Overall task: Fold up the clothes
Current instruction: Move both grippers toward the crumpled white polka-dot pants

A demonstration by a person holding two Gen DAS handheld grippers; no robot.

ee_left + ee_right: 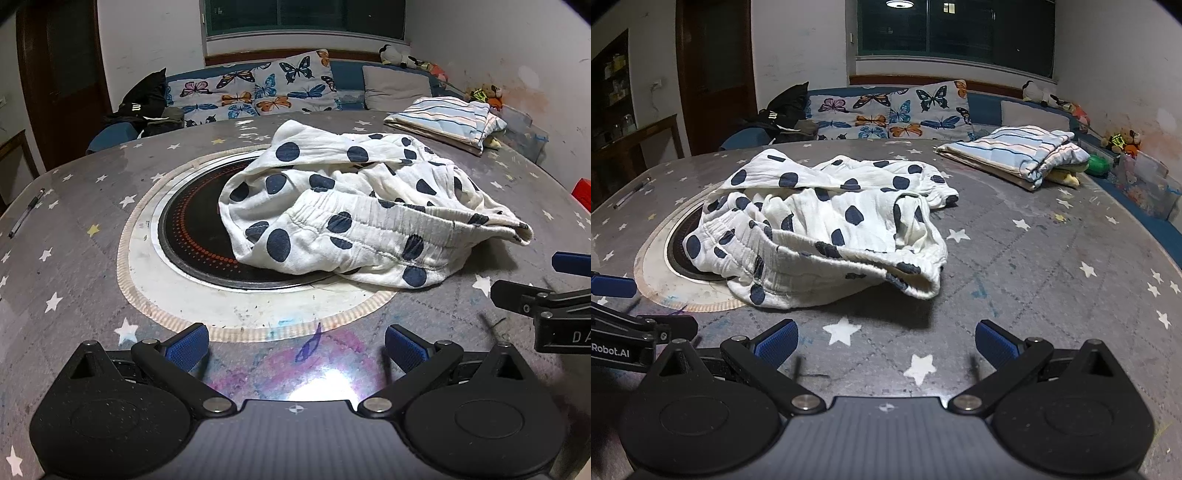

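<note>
A crumpled white garment with dark blue dots (354,210) (827,229) lies in a heap on the grey star-patterned table (74,236) (1052,266), partly over a round black inset plate (192,236) (683,254). Its elastic waistband faces the near edge. My left gripper (295,347) hovers open over the table short of the heap, nothing between its blue pads. My right gripper (886,343) is open too, just in front of the garment's near right fold. Each gripper shows at the edge of the other's view: the right one (546,295), the left one (624,306).
A folded striped cloth stack (447,118) (1015,155) rests at the table's far right. A pen (26,212) lies near the left edge. Behind the table stands a sofa with butterfly cushions (258,88) (908,110), dark clothes (147,103) and soft toys (1123,140).
</note>
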